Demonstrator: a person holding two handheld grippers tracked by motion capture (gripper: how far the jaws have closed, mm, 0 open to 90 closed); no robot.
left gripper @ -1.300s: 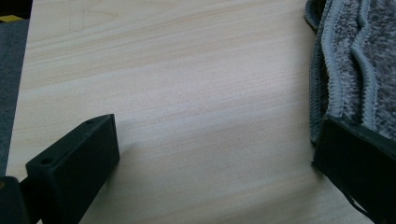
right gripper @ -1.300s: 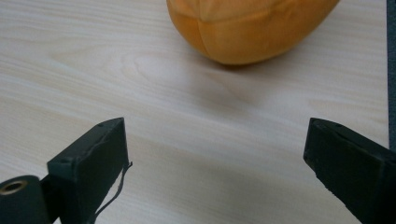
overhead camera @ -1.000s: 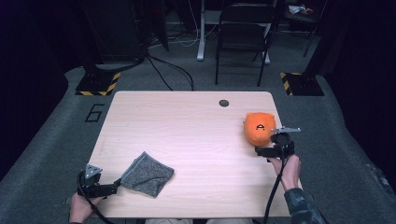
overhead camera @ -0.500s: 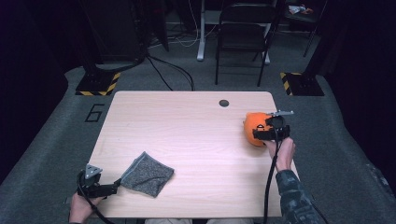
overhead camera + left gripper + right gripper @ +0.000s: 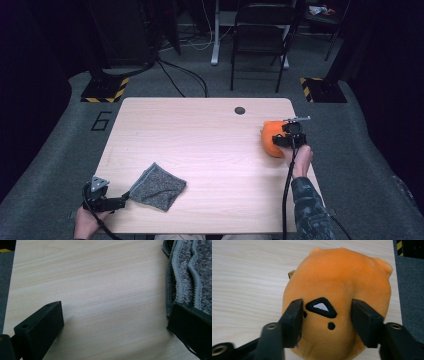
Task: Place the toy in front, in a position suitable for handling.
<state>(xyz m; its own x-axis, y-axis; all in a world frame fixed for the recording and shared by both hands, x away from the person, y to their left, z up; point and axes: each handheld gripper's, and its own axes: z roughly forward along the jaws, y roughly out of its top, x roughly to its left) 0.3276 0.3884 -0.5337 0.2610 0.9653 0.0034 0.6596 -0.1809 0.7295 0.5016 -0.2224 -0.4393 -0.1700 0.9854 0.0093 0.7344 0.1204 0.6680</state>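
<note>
An orange plush toy [image 5: 270, 139] with a small black-and-white patch lies near the table's right edge. My right gripper [image 5: 285, 136] has just been closing on it. In the right gripper view its jaws press into the plush toy [image 5: 337, 277] on both sides of the patch, so the right gripper [image 5: 325, 315] is shut on it. A folded grey cloth [image 5: 159, 186] lies at the front left. My left gripper [image 5: 122, 201] stands open beside its near corner. In the left gripper view the cloth [image 5: 190, 272] lies by the right jaw of the left gripper [image 5: 115, 322], with bare wood between the jaws.
The light wooden table [image 5: 200, 135] has a dark round hole [image 5: 240, 110] near its far edge. A folding chair [image 5: 260, 45] and two bases with yellow-black stripes [image 5: 105, 90] [image 5: 320, 87] stand on the grey floor beyond it.
My right hand has moved forward over the orange plush toy and its jaws have closed onto it. The left gripper and the cloth have stayed put.
</note>
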